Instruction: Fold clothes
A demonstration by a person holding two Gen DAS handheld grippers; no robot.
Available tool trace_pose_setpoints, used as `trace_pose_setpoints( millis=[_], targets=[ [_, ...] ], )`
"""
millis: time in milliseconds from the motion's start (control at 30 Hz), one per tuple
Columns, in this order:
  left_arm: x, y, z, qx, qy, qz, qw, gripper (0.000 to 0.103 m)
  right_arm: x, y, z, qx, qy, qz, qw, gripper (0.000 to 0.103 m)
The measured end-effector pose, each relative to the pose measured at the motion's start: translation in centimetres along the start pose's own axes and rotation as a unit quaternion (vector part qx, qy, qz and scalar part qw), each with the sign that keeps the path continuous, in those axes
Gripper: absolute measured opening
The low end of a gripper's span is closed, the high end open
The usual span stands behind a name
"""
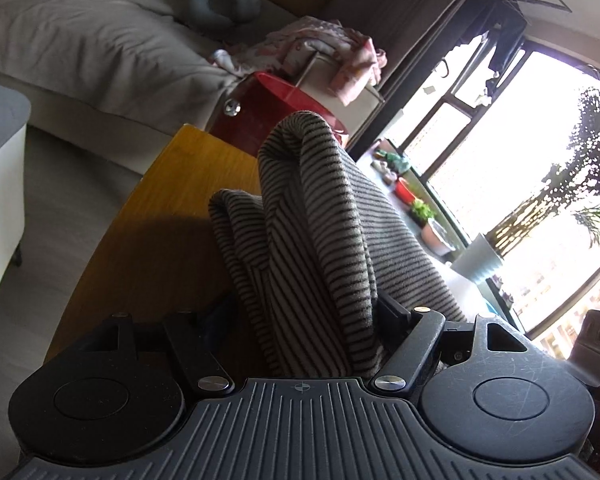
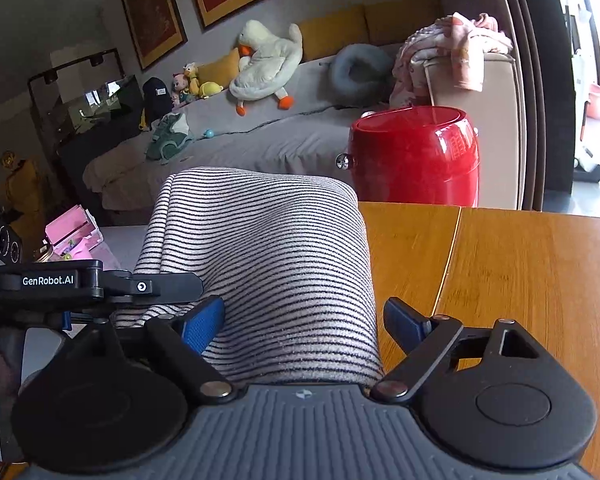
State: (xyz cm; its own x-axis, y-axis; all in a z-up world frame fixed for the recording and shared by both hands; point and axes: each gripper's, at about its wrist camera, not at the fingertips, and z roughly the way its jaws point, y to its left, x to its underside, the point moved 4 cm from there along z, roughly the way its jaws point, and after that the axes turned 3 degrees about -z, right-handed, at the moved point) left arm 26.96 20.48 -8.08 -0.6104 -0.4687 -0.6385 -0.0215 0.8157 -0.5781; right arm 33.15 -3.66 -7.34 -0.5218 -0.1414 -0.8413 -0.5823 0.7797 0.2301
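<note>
Shows a striped garment, pale grey-beige with thin dark lines, folded over into a thick, soft bundle; lies on the wooden table, along its left part and up to the far edge; looks smooth and rounded on top in the right wrist view, humped up in a tall loop with loose layers at the side in the left wrist view.

Beside the table's far edge, a red drum-shaped container, top closed, contents hidden; left of the bundle and lower down, a pink box standing open with small bits inside, too small to tell apart.

Straddling the bundle, the left gripper, angled down at the table; jaws fairly wide, cloth filling the whole gap, one finger against the fabric, the other lost in shadow; cannot tell whether pressing or only resting.

At the same bundle, the right gripper, also tilted down; jaws wide, blue pad on the left touching the cloth, the right finger just clear of it over bare wood; not clamped.
</note>
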Motion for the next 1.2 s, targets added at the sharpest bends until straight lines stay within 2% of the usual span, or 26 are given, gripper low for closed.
trace_pose_setpoints(
  millis=[133,200,300,333,400,467,533,633,667,700,800,867,967,1000,1067,1133,1200],
  targets=[
    [0.2,-0.5,0.2,-0.006,-0.003,0.003,1.0,0.079,0.1,-0.3,-0.2,0.006,-0.001,0.007,1.0,0.088],
    [-0.1,-1.2,-0.3,-0.012,-0.008,0.016,0.9998,0.075,0.1,-0.1,-0.5,0.014,-0.004,-0.004,1.0,0.09],
    [-1.0,-3.2,-2.6,-0.025,-0.057,0.065,0.996,0.069,0.1,0.8,-1.2,0.038,-0.015,-0.038,0.998,0.09],
    [-1.6,-4.2,-3.6,-0.02,-0.08,0.085,0.993,0.069,0.0,1.2,-1.5,0.044,-0.017,-0.051,0.998,0.09],
    [-2.9,-5.7,-4.3,0.006,-0.093,0.1,0.9906,0.069,-0.6,2.0,-2.2,0.055,-0.028,-0.083,0.995,0.088],
    [-4.2,-6.5,-3.6,0.048,-0.078,0.092,0.9915,0.069,-1.3,2.9,-3.0,0.062,-0.042,-0.116,0.99,0.086],
    [-5.4,-6.2,-1.7,0.077,-0.047,0.07,0.9935,0.069,-2.2,4.0,-4.1,0.062,-0.059,-0.142,0.986,0.084],
    [-5.5,-4.1,1.6,0.054,-0.003,0.039,0.9978,0.066,-3.5,5.2,-5.6,0.04,-0.073,-0.157,0.984,0.08],
    [-5.2,-3.1,2.4,0.051,0.005,0.027,0.9983,0.061,-3.8,5.7,-5.9,0.028,-0.072,-0.163,0.984,0.08],
    [-5.1,-2.5,2.6,0.055,0.003,0.024,0.9982,0.058,-3.9,6.3,-5.8,0.013,-0.066,-0.173,0.983,0.08],
    [-5.0,-1.4,2.5,0.078,0.001,0.008,0.9969,0.057,-3.3,8.4,-4.0,-0.024,-0.03,-0.208,0.977,0.08],
    [-5.0,-0.7,2.6,0.088,0.002,-0.004,0.9961,0.053,-1.4,9.6,-1.4,-0.012,0.018,-0.259,0.966,0.08],
    [-5.2,0.4,2.9,0.104,0.003,-0.025,0.9942,0.049,1.2,10.5,0.4,0.008,0.027,-0.323,0.946,0.084],
    [-5.1,0.7,2.9,0.109,0.001,-0.03,0.9936,0.046,1.1,10.5,0.2,0.005,0.028,-0.32,0.947,0.084],
    [-5.2,1.1,3.0,0.118,-0.002,-0.039,0.9922,0.045,-0.3,10.1,-0.7,-0.016,0.037,-0.281,0.959,0.084],
    [-5.1,1.3,3.1,0.123,-0.006,-0.045,0.9914,0.045,-2.4,9.1,-2.0,-0.028,0.032,-0.238,0.97,0.083],
    [-5.1,1.3,3.2,0.125,-0.009,-0.046,0.991,0.045,-4.2,7.8,-2.9,-0.023,0.017,-0.206,0.978,0.083]
  ],
)
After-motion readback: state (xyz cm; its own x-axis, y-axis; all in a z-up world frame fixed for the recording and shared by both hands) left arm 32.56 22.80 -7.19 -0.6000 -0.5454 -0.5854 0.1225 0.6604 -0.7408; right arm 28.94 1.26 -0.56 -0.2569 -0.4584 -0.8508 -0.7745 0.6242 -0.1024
